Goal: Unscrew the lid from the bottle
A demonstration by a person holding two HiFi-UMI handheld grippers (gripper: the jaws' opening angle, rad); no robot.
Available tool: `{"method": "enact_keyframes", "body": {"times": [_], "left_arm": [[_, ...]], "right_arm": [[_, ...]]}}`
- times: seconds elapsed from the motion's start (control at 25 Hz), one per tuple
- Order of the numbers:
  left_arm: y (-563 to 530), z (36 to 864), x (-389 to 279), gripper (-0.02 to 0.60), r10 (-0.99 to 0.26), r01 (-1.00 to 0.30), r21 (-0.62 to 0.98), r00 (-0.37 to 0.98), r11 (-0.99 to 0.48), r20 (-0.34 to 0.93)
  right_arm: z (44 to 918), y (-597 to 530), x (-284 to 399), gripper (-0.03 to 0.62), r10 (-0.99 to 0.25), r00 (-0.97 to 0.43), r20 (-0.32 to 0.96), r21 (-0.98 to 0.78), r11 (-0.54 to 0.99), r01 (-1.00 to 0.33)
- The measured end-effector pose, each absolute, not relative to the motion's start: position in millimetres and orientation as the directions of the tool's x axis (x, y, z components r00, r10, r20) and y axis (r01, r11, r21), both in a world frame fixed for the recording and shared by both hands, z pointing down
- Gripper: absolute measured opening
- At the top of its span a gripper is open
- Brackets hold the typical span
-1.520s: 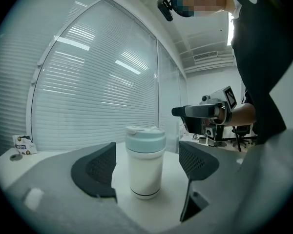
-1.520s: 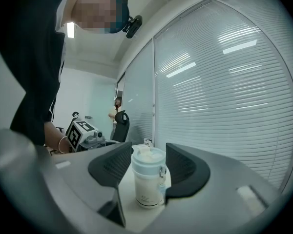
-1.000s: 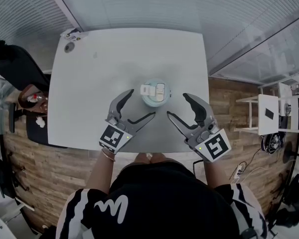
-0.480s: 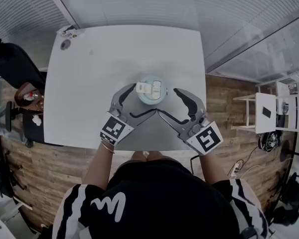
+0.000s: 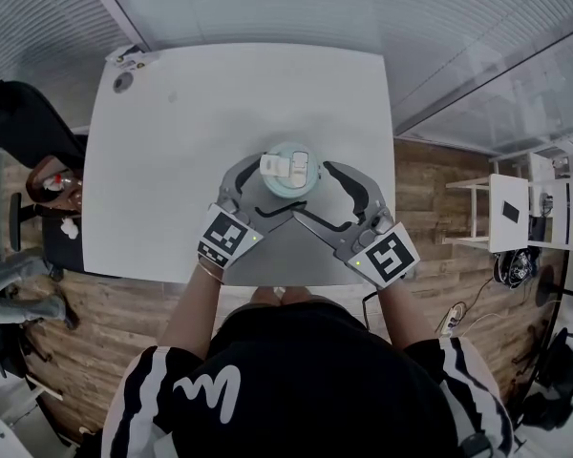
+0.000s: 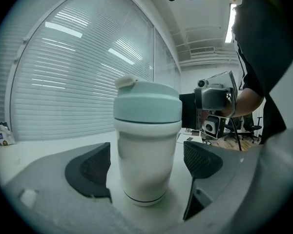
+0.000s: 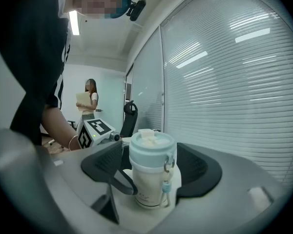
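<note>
Left gripper view: bottle [image 6: 145, 150] between jaws of left hand-held gripper [image 6: 146, 167]

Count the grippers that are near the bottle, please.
2. The left gripper is at the left of the bottle, the right gripper at its right. Both have just been opening their jaws, and the bottle stands between each pair, not gripped. None seems hidden.

Left gripper [image 5: 272, 188] and right gripper [image 5: 313, 191] advanced, jaws opening, straddling bottle [image 5: 289, 171].

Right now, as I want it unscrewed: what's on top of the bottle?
A pale blue lid with a white flip cap sits on the white bottle. The lid hides the mouth and any contents.
</note>
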State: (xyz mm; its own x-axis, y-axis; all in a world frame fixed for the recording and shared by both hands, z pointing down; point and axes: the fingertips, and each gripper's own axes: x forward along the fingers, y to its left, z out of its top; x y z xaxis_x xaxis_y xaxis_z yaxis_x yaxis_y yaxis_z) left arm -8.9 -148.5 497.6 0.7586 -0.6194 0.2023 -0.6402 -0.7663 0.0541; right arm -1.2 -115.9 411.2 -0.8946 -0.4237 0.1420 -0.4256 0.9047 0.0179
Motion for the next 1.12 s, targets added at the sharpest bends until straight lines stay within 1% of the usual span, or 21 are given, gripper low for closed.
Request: {"method": "enact_keyframes", "body": {"times": [0.36, 0.92, 1.12], "left_arm": [[-158.3, 502.2, -3.1, 0.462, -0.637, -0.661, 0.066, 0.741, -0.747, 0.211], [-167.1, 507.6, 4.2, 0.459, -0.638, -0.664, 0.066, 0.738, -0.745, 0.22], [-166.3, 508.1, 8.3, 0.431, -0.622, -0.647, 0.055, 0.751, -0.761, 0.221]], "right_arm": [[415.2, -121.9, -10.0, 0.353, -0.427, -0.89, 0.161, 0.024, 0.903, -0.428], [422.9, -131.2, -22.1, 0.367, -0.438, -0.883, 0.168, 0.014, 0.897, -0.442], [424.5, -133.2, -24.1, 0.368, -0.445, -0.88, 0.166, 0.005, 0.893, -0.45]]}}
